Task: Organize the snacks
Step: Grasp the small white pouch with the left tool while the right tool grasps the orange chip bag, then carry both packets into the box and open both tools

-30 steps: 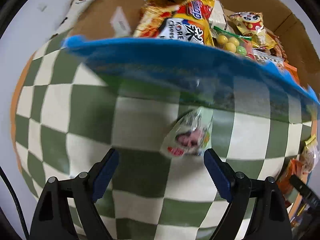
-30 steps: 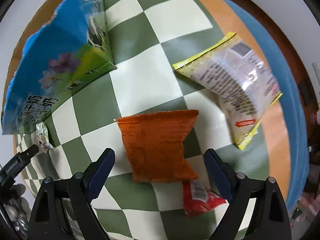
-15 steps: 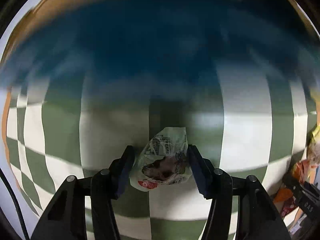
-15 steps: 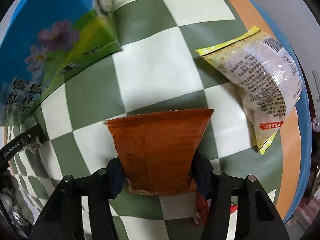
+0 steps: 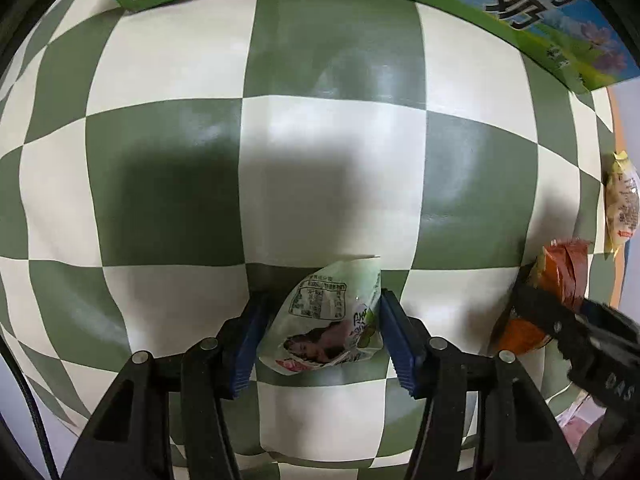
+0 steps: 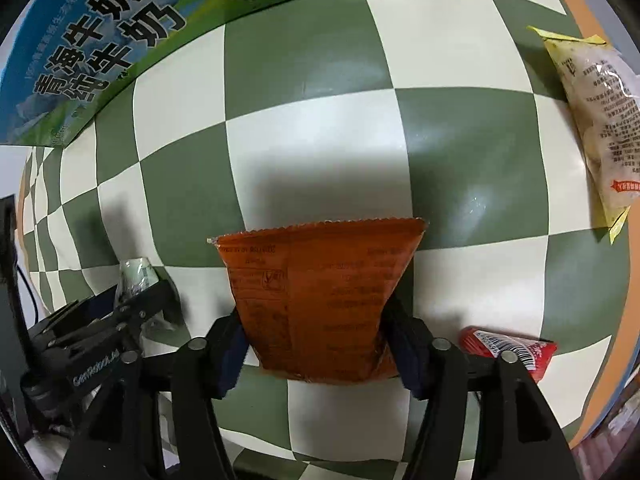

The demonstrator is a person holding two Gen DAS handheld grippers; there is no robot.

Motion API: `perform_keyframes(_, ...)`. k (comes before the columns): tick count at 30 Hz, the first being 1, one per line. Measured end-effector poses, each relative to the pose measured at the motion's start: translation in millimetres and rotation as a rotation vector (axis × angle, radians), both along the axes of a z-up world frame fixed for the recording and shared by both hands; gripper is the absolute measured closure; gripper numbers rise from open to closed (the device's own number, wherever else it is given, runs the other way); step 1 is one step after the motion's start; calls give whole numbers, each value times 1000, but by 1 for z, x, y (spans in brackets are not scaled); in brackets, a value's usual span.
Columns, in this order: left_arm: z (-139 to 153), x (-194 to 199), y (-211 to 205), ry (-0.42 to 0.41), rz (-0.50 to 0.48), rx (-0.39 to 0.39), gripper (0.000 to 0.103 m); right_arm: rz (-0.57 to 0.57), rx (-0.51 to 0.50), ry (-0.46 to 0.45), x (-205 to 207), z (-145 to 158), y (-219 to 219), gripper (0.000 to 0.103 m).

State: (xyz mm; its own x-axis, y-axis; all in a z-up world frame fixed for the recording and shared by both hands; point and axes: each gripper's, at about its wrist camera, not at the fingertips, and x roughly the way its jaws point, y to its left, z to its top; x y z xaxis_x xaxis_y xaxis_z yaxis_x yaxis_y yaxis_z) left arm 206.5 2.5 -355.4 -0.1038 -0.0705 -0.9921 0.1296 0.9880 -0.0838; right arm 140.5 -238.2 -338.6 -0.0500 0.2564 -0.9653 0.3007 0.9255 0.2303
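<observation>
The left tool [image 5: 320, 334] points down at the table and has a small pale green snack packet [image 5: 330, 322] pinched between its blue pads [image 5: 394, 338]; over the last moment its jaws first closed in and then eased a little wider, and the packet is between them with both pads against its sides. The packet sits just above a green and cream checkered cloth [image 5: 328, 152] that covers the table, its printed label facing the camera. The right tool [image 6: 316, 350] also points steeply down and grips an orange snack bag [image 6: 316, 300] by its lower sides; its jaws likewise closed and then opened somewhat, with the bag between them and the pads pressed on it. The bag's crimped top edge points away from the tool. Just to the right of this tool a small red packet [image 6: 508, 350] lies on the cloth, partly hidden behind the tool's arm. Farther off, at the right edge of the cloth, a yellow-trimmed clear bag [image 6: 596, 120] of pale pieces lies flat. At the far side of the cloth stands a blue and green milk carton box [image 6: 100, 40] with large dark lettering. Seen from the right wrist, the left tool shows at the lower left with the green packet in it.
</observation>
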Motion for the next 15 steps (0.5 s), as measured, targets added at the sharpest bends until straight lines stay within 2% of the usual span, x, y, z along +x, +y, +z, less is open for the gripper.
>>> perform_keyframes(5, 3, -5, 6, -16, 29, -3, 50, 19, -11, -5, -3, 5, 2, 34)
perform_keyframes(8, 8, -7, -1, -30, 25, 10, 50, 15, -28, -25, -4, 9, 27, 39)
perform_keyframes(10, 15, -15, 6, -46, 20, 17, 50, 13, -31, -51, -9, 14, 26, 47)
perform_keyframes(15, 45, -26, -16, -99, -2, 0, 50, -6, 7, -103, -9, 37, 24, 50)
